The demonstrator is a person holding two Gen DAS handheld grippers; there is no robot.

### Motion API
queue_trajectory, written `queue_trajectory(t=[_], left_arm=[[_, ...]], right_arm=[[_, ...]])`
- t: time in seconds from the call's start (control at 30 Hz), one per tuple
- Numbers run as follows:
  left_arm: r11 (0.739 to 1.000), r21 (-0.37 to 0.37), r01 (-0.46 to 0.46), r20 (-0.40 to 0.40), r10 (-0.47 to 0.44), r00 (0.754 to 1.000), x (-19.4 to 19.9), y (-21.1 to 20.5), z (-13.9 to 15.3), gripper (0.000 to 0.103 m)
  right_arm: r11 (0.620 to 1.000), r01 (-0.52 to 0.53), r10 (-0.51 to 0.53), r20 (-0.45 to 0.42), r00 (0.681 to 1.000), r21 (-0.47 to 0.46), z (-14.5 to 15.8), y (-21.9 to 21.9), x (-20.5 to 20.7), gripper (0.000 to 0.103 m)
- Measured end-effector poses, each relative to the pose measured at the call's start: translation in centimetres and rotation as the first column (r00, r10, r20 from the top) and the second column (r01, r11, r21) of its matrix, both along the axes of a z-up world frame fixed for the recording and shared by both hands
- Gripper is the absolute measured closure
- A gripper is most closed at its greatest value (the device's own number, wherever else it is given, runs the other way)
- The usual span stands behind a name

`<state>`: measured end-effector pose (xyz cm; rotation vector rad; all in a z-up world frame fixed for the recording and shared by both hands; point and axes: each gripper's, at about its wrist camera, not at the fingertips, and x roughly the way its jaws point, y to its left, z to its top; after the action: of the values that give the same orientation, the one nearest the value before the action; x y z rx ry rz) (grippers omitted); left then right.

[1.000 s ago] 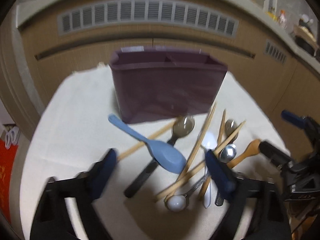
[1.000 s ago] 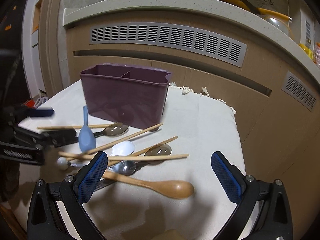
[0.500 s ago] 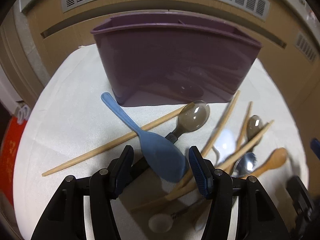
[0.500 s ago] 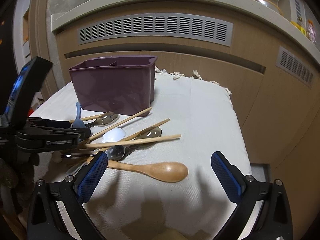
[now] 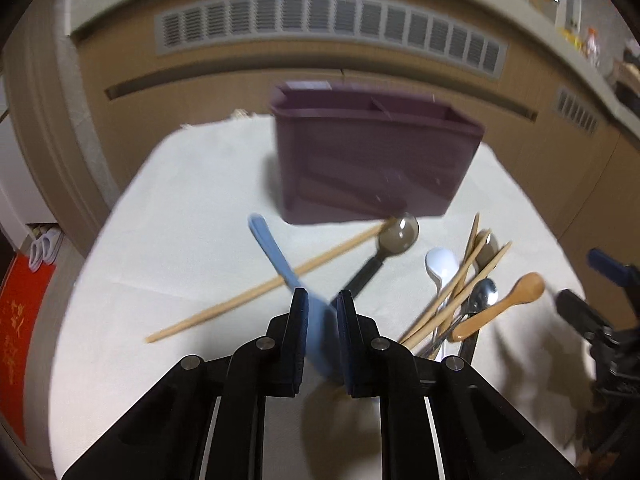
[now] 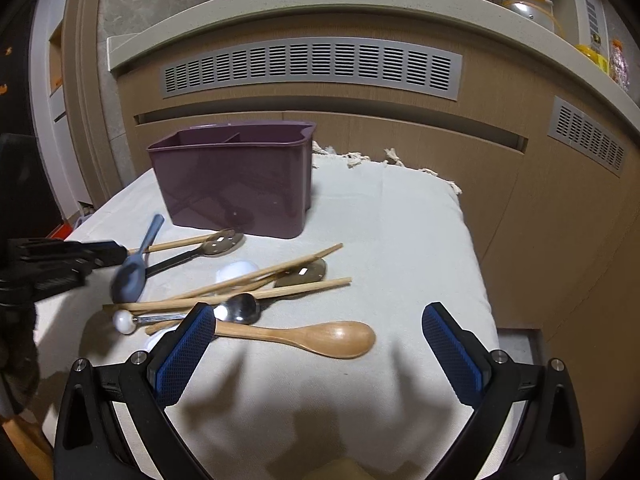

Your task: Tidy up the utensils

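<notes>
Left wrist view: the left gripper (image 5: 322, 312), open half a second ago, has clamped the blue spoon (image 5: 280, 258) by its bowl and lifted it clear of the cloth (image 5: 180, 220), ready for the caddy (image 5: 372, 160). Right wrist view: the right gripper (image 6: 316, 344) hovers with fingers wide apart above the wooden spoon (image 6: 320, 336), holding nothing.

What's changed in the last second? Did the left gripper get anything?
Yes. The left gripper, open above the pile a second ago, has closed on the bowl of the blue spoon and raised it off the cloth. The right gripper stays open near the wooden spoon. The purple caddy and chopsticks look unmoved.
</notes>
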<state>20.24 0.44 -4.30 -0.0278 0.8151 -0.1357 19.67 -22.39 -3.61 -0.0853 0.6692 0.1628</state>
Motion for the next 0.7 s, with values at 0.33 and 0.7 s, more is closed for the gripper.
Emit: queue_trajectory(t=[0.33, 0.7], left_arm=[[0.995, 0.002, -0.098, 0.037, 0.098, 0.994, -0.8, 4.3, 0.3, 0.084], [0.986, -0.007, -0.169, 0.126, 0.169, 0.978, -0.5, 7.9, -0.1, 0.038]], right_arm=[[0.995, -0.071, 0.079, -0.113, 0.990, 0.077, -0.3, 5.4, 4.5, 0.018], [0.983, 0.173, -0.151, -0.283, 0.947, 0.053, -4.6, 12.0, 11.3, 0.022]])
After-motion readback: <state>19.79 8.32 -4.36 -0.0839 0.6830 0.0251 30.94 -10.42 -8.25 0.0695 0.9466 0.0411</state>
